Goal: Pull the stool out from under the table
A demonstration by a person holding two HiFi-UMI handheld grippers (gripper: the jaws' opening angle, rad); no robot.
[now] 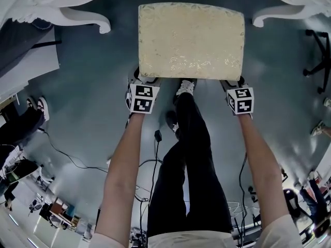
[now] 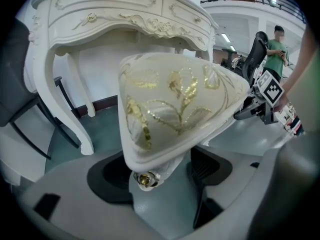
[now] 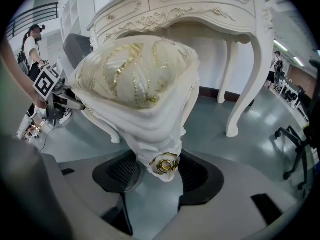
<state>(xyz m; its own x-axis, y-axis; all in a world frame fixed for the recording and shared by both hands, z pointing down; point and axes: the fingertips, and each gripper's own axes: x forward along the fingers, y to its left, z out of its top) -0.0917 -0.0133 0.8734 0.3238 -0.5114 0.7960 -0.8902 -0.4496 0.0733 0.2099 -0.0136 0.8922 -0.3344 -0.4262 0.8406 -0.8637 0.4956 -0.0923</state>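
Note:
The stool (image 1: 190, 40) has a cream cushion with gold leaf stitching and stands on the grey floor, just in front of the white carved table (image 2: 120, 14). Two table legs (image 1: 77, 17) curl at the top corners of the head view. My left gripper (image 1: 140, 81) is shut on the stool's near left corner, and my right gripper (image 1: 235, 82) on its near right corner. In the left gripper view the corner (image 2: 150, 154), with its gold knob, sits between the pads of the left gripper (image 2: 157, 171). In the right gripper view the right gripper (image 3: 157, 171) holds the other corner (image 3: 162, 156) likewise.
The person's own legs (image 1: 189, 154) stand right behind the stool, with cables (image 1: 155, 161) on the floor. A black office chair (image 1: 320, 56) is at the right, and another person's feet (image 1: 39, 106) at the left. A standing person (image 2: 274, 49) is farther off.

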